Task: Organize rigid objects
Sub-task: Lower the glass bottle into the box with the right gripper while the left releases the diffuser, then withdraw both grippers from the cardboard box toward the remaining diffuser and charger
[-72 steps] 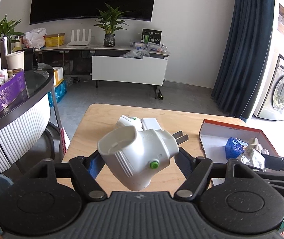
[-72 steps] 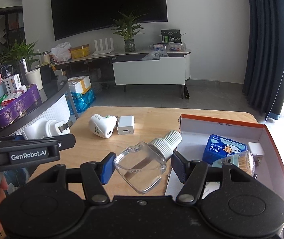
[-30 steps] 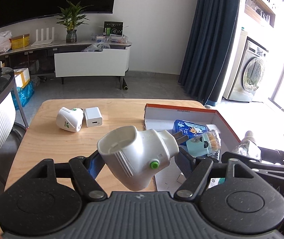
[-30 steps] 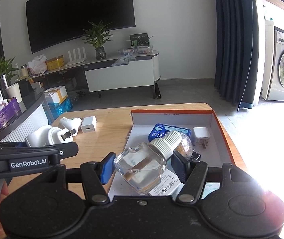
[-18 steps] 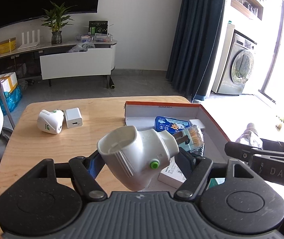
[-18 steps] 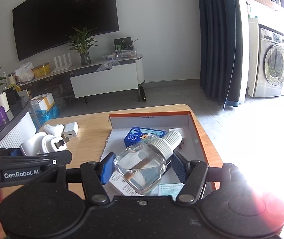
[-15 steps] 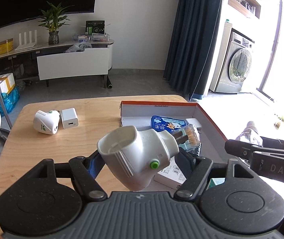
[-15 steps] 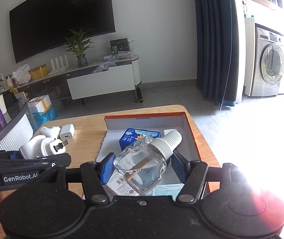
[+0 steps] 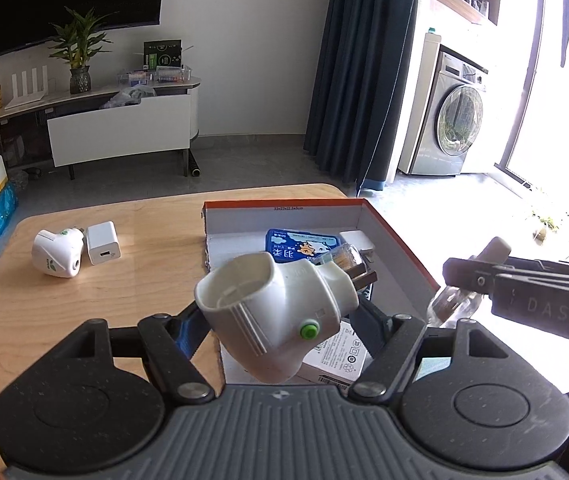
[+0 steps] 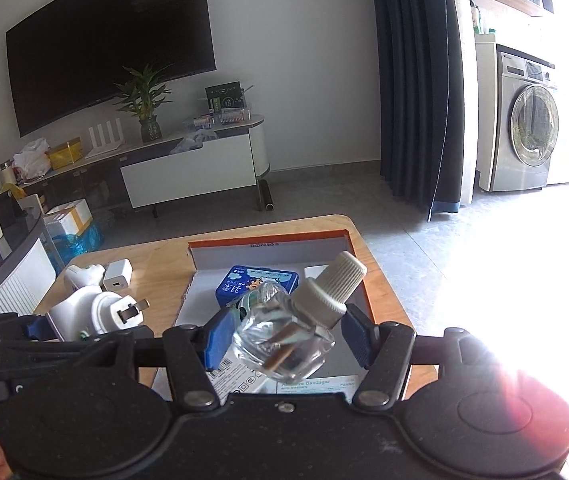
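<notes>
My left gripper (image 9: 280, 326) is shut on a white plug-in device (image 9: 272, 312) with a green button, held above the near left part of the orange-rimmed box (image 9: 394, 240). My right gripper (image 10: 284, 340) is shut on a clear glass bottle (image 10: 284, 338) with a ribbed white cap, held above the same box (image 10: 358, 264). In the box lie a blue pack (image 9: 296, 246), a clear tub of cotton swabs (image 9: 342, 254), a white charger (image 9: 356, 240) and flat white cartons (image 9: 336, 360). On the wooden table (image 9: 136, 280) to the left lie another white plug-in device (image 9: 56, 254) and a white USB charger (image 9: 102, 242).
The left gripper with its white device shows at the left of the right wrist view (image 10: 96, 312). The right gripper shows at the right of the left wrist view (image 9: 524, 296). Beyond the table are a TV cabinet (image 9: 116, 128), dark curtains and a washing machine (image 9: 450, 120).
Both grippers have moved right, from above the bare table to above the box, each keeping hold of its object. The box now sits centred under them.
</notes>
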`<state>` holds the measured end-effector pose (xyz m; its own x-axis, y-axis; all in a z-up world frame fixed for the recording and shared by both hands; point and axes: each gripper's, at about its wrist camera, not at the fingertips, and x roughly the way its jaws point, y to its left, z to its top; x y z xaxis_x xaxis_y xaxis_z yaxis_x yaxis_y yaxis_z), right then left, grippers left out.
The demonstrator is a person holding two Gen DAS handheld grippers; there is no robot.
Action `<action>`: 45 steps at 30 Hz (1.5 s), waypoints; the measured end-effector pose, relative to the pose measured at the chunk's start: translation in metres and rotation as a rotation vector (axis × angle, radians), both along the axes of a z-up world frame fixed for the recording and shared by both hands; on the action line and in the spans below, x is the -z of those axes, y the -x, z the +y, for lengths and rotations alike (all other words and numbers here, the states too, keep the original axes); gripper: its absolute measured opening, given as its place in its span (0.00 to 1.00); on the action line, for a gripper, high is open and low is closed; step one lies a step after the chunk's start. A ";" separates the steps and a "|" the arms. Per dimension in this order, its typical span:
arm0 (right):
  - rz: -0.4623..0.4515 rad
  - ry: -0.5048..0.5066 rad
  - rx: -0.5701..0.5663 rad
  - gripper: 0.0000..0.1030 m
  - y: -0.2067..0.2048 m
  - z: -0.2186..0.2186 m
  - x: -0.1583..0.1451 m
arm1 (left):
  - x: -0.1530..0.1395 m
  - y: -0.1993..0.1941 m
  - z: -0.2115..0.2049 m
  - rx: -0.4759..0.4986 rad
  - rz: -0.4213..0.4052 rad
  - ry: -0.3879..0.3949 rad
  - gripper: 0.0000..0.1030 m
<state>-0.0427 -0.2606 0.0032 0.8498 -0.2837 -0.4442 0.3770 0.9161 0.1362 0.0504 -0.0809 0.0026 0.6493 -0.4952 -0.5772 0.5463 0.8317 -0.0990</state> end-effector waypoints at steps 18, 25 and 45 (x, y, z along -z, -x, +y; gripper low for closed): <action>-0.020 -0.002 0.026 0.35 -0.002 -0.026 -0.005 | 0.008 -0.006 -0.034 0.073 0.027 -0.006 0.74; -0.035 0.003 0.037 0.35 0.003 -0.031 -0.009 | 0.013 -0.010 -0.055 0.111 0.046 -0.015 0.74; -0.060 0.019 0.048 0.58 0.003 -0.028 -0.015 | 0.000 -0.014 -0.049 0.077 0.042 -0.030 0.96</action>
